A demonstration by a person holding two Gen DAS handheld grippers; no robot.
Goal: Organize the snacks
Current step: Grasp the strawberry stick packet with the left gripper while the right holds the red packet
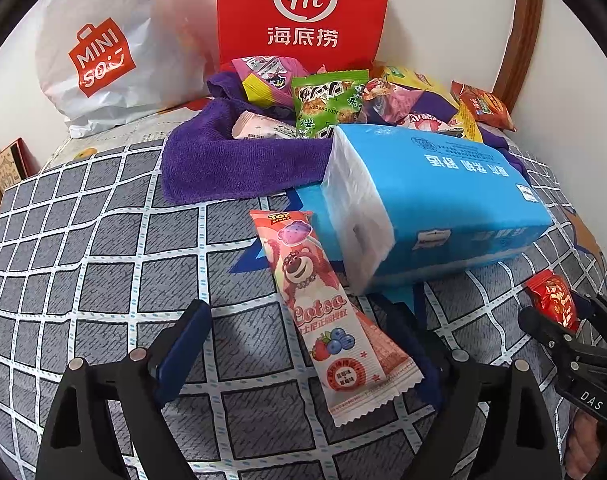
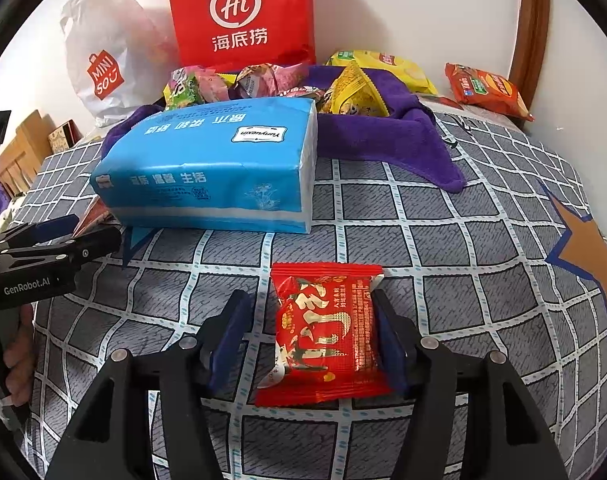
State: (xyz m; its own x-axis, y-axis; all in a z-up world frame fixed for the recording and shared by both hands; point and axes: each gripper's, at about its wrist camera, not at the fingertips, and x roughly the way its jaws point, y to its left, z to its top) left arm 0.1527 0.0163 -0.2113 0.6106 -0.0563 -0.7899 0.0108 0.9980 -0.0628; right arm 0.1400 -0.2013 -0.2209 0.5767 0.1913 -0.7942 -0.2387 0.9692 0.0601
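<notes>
A long pink Lotso snack bar (image 1: 327, 320) lies flat on the checked bedsheet (image 1: 103, 264). My left gripper (image 1: 291, 308) stands wide open around it, the left pad well clear of the wrapper and the right pad at its edge. A small red snack packet (image 2: 327, 332) rests on the sheet between the fingers of my right gripper (image 2: 308, 296), which is open: the right pad sits at the packet's edge, while a gap shows at the left pad. Each gripper also shows in the other view, the right gripper (image 1: 559, 312) and the left gripper (image 2: 63, 240).
A blue tissue pack (image 2: 207, 168) lies just beyond both grippers. Behind it a purple towel (image 1: 207, 160) holds a pile of several snack packets (image 1: 327, 100). A red bag (image 1: 303, 12) and a white Miniso bag (image 1: 103, 52) lean on the wall. An orange chip bag (image 2: 487, 88) lies far right.
</notes>
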